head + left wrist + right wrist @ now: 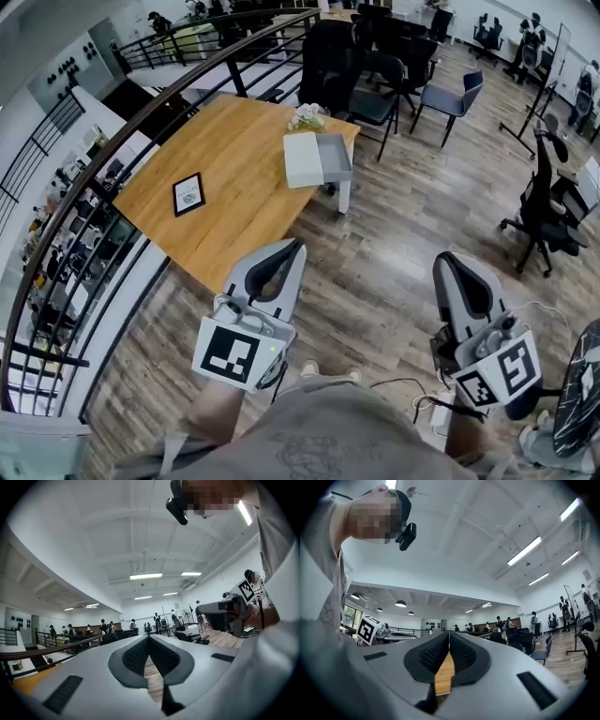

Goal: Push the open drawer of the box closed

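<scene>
Drawer sticks out open from the white box near the wooden table's far edge; my left gripper and right gripper hover well apart from it, jaws together, empty

Left tool, jaws together with nothing between, wood floor beyond; right tool at right.

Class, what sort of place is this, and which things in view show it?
Probably an open-plan office or workspace on an upper level: black office chairs, a wooden table beside a curved railing, and strip lights on a high ceiling.
</scene>
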{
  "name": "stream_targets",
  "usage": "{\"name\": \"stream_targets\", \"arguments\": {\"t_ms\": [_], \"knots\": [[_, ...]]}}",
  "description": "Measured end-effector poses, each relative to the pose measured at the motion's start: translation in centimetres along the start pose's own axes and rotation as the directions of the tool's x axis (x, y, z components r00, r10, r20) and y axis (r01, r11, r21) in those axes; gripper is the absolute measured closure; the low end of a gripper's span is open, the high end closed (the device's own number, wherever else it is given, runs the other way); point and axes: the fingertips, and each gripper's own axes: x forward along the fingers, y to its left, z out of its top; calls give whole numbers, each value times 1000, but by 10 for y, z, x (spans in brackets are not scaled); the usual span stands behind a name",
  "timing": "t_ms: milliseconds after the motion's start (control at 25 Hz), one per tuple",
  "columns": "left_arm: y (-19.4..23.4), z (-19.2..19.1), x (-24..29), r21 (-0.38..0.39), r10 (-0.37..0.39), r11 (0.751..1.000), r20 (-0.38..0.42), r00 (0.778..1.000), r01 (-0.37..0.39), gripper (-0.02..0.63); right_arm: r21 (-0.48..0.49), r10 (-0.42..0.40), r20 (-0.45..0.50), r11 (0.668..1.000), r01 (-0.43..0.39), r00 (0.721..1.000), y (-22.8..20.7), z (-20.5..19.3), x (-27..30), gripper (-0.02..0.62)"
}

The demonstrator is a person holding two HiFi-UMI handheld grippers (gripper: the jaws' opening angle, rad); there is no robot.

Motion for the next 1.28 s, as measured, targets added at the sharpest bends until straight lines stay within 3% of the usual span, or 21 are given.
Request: {"name": "stream_targets", "arguments": {"t_ms": [240,360,400,440,560,880,1280], "knots": [[-17,2,5,-6,1,1000,4,1000,0,589,8,-2,-23,1000,2,1000,-13,-6,-14,561],[-29,1,10,0,0,1000,1,1000,0,589,12,15,15,1000,-15,1000,-18,-3,-25,558],[-32,2,11,10,4,1000,1,1000,-4,589,7,19,30,1000,-19,999,-19,-1,-29,467],[-35,2,11,22,12,1000,-1,1000,-12,589,-8,18,32,1000,-18,999,-20,1,-33,311],[-34,1,9,28,54,998,-13,998,-54,589,-62,-2,4,998,2,1000,-26,-3,-42,310],[-32,-20,17,-1,68,998,-37,997,-68,589,-47,-5,-28,999,4,1000,-44,-24,-46,310],[-8,-55,71,-7,57,998,-62,996,-58,589,-59,14,-114,998,-20,993,-88,-67,4,310]]}}
